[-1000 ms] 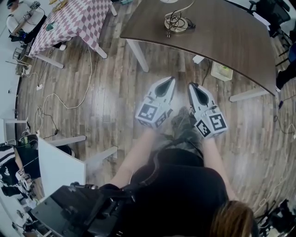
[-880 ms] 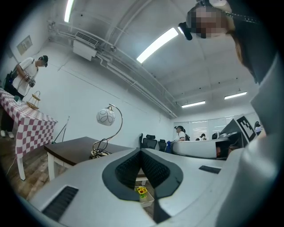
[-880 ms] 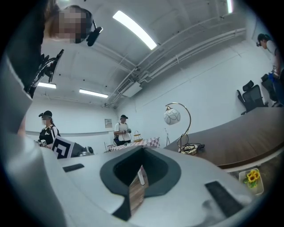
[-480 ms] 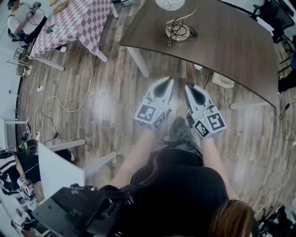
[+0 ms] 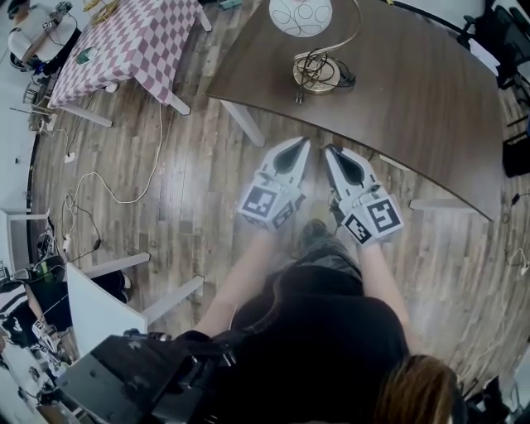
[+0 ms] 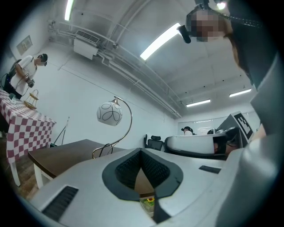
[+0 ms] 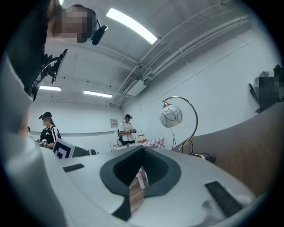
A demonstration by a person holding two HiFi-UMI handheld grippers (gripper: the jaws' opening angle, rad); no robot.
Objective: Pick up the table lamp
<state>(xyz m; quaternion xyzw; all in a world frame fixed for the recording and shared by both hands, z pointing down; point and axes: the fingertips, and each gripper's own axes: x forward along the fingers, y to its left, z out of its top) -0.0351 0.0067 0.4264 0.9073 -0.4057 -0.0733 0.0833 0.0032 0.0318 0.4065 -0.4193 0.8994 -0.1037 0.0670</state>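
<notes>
Standing well ahead of both closed jaws: table lamp [image 5: 315, 73]

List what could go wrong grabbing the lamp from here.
1. The cord lies coiled on the base of the lamp: it may snag on the lift.
2. The shade hangs off a thin arched stem, off-centre: tipping or swinging seems likely.
3. The left gripper and right gripper are shut; they must open before contact.

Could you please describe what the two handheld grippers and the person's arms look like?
The left gripper and right gripper have pale grey, tapering shells around a black teardrop-shaped recess with ribbed pads. Each carries a marker cube with black-and-white squares at its rear. No cables show. The person wears a black top; the forearms are uncovered.
</notes>
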